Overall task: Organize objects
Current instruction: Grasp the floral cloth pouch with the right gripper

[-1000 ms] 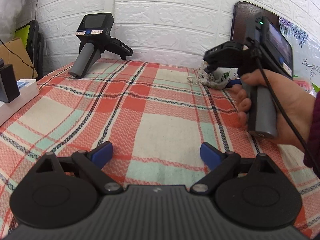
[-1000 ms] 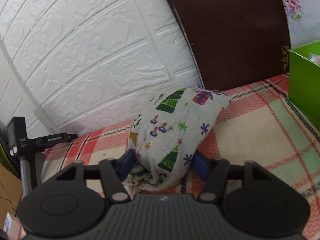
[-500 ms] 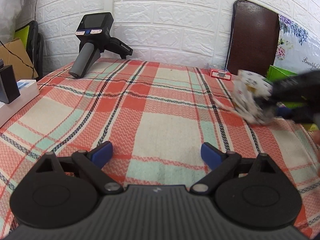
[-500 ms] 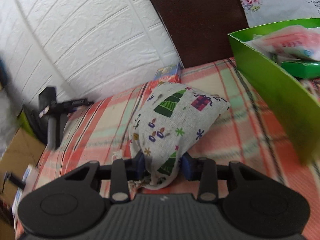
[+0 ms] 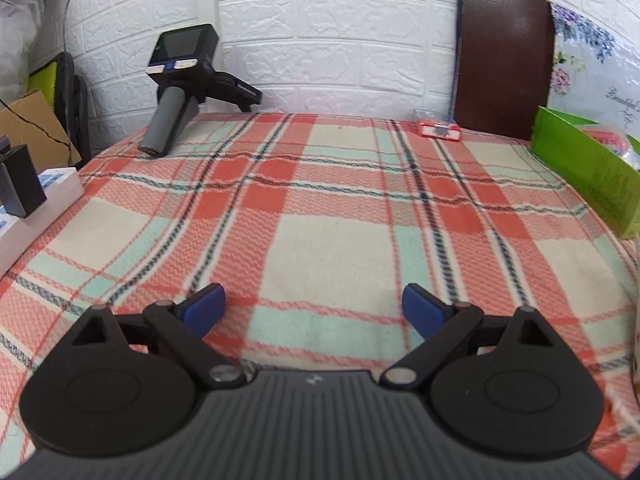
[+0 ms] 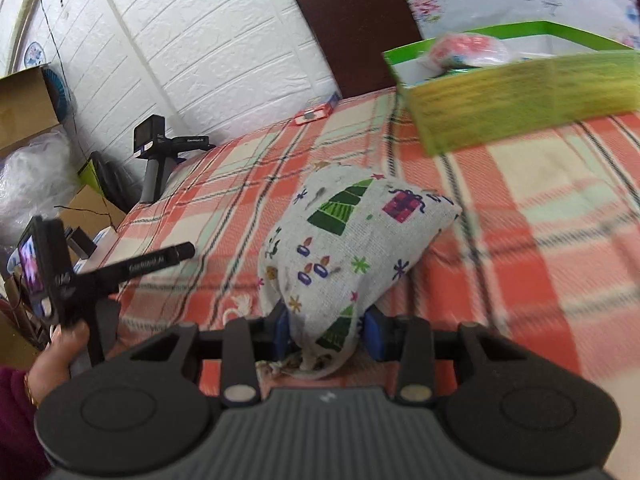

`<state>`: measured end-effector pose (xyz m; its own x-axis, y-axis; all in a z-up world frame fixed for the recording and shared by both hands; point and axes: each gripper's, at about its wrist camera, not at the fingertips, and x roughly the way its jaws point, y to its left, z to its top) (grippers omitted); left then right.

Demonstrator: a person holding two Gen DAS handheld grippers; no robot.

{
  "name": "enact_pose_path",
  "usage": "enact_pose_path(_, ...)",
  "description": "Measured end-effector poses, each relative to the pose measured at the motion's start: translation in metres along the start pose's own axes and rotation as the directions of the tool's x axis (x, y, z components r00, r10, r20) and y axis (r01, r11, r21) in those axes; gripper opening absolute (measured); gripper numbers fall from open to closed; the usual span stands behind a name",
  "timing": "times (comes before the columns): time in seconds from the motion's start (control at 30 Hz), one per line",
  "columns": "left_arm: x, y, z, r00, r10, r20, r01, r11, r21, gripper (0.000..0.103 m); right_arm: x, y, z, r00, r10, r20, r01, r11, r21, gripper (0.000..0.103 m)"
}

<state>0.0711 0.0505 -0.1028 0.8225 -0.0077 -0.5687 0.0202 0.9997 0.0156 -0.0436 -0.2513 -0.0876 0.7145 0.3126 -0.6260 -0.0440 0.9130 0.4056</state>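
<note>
The right gripper (image 6: 326,330) was clenched on the neck of the Christmas-print pouch (image 6: 352,240), held above the plaid blanket (image 6: 540,208), short of the green box (image 6: 520,92); the left gripper (image 5: 312,308) hung released; the floppy pouch might snag the box's near wall.

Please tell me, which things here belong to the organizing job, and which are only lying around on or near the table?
For the job:
- pouch, clamped in the right gripper
- green box, already holding a packet
- left gripper, jaws open, holding nothing

Just lying about:
- spare gripper by the wall
- small red box
- brown board
- cardboard box
</note>
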Motion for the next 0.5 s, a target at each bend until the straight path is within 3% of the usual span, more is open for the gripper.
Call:
enact_pose_path(0.13, -0.017, -0.021, -0.002, 0.991, -0.13, -0.02, 0.13, 0.992, -0.002, 0.096, -0.02, -0.002, -0.017, 0.998, -0.038, 0.042, 0.039, 0.999, -0.014, 0.037)
enact_pose_path(0.23, -0.033, -0.043, 0.0, 0.966, -0.255, -0.047, 0.254, 0.967, -0.025, 0.096, -0.027, -0.006, -0.02, 0.997, -0.051, 0.057, 0.054, 0.998, -0.036, 0.047)
enact_pose_path(0.33, -0.05, -0.065, 0.006, 0.915, -0.398, -0.063, 0.396, 0.917, -0.043, 0.096, -0.033, -0.006, -0.021, 0.994, -0.062, 0.091, 0.069, 0.994, -0.079, 0.061)
enact_pose_path(0.4, -0.059, -0.083, 0.011, 0.865, -0.494, -0.091, 0.492, 0.869, -0.045, 0.096, -0.038, -0.003, -0.022, 0.99, -0.074, 0.123, 0.088, 0.989, -0.118, 0.073)
enact_pose_path(0.5, -0.063, -0.109, 0.013, 0.792, -0.588, -0.162, 0.59, 0.807, -0.045, 0.096, -0.038, -0.004, -0.023, 0.988, -0.078, 0.134, 0.098, 0.984, -0.148, 0.074)
